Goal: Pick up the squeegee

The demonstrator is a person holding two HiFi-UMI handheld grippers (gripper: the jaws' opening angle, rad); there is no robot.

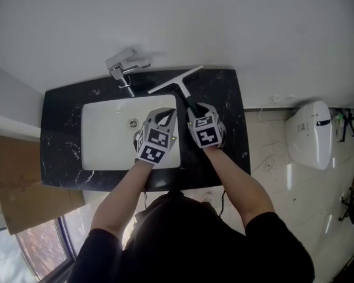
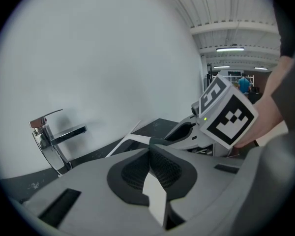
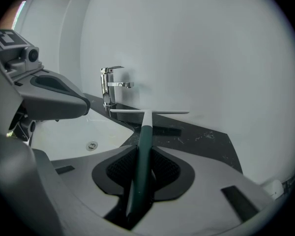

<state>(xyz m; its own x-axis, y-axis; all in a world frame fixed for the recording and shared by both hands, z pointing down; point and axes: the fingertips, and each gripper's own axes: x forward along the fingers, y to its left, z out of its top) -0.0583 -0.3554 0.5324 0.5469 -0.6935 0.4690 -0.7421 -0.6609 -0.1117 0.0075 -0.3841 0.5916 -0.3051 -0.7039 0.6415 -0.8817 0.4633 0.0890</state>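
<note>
The right gripper (image 3: 140, 159) pinches the squeegee (image 3: 145, 129) handle. The squeegee lies on the black counter (image 1: 227, 108), so lifting is left. The left gripper (image 2: 150, 156) is closed, holding nothing.

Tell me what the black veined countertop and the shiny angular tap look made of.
Black veined countertop: probably polished stone or a lookalike, given white flecks and gloss. Shiny angular tap: likely chromed metal, given mirror-like reflections.
</note>
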